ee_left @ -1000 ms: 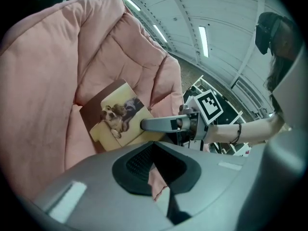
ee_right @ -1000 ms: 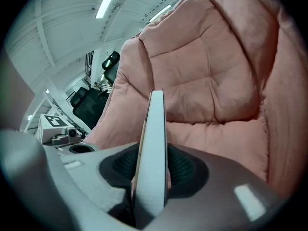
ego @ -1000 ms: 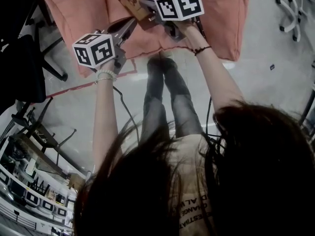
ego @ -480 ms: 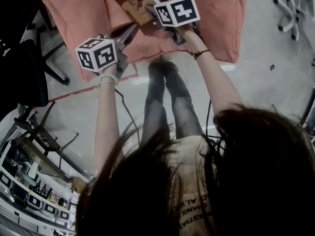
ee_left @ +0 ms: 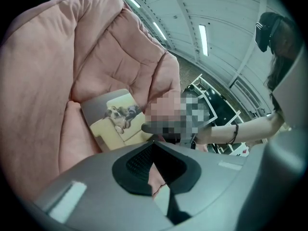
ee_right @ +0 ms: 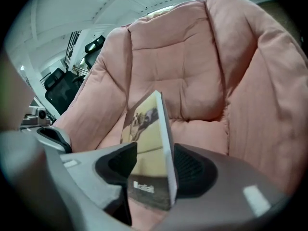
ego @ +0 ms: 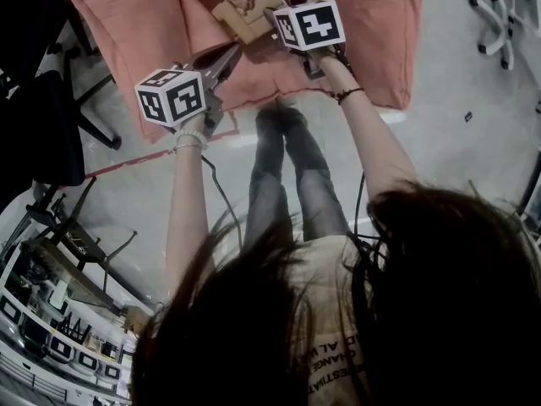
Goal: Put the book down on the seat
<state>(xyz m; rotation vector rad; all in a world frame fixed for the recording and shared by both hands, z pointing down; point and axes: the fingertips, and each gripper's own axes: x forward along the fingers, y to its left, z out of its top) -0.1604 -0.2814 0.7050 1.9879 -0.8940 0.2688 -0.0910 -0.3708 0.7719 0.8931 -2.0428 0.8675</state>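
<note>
Chair (ego: 127, 41): pink and thickly padded, at the far side of the scene; its soft sides rise left and right of the seat.
Seat (ee_right: 202, 124): a yielding, sloping cushion, so a thin thing will probably not stand on it (a poor prop, I judge).
Book (ee_left: 118, 119): on the seat near its middle, tilted up with the dog cover showing. Its lower edge seems to rest on the cushion, though the contact itself is hard to make out.
Right gripper (ee_right: 153, 165): the fingers have just been opening and stand wide apart, with the book between them but not pinched (a gap shows beside the cover).
Left gripper (ee_left: 153, 146): near and left of the book, apart from it, fingers closed on nothing.
Release: this looks like the step in hand, and close to done.
Pull-back: draw the right gripper straight back toward the near side, along the line of its fingers, so neither finger drags the cover. Keep them wide until they are past the book's edge.
Tip-over: the book may fall flat or slide toward the far crease (no harm, since flat on the seat is the aim).
</note>
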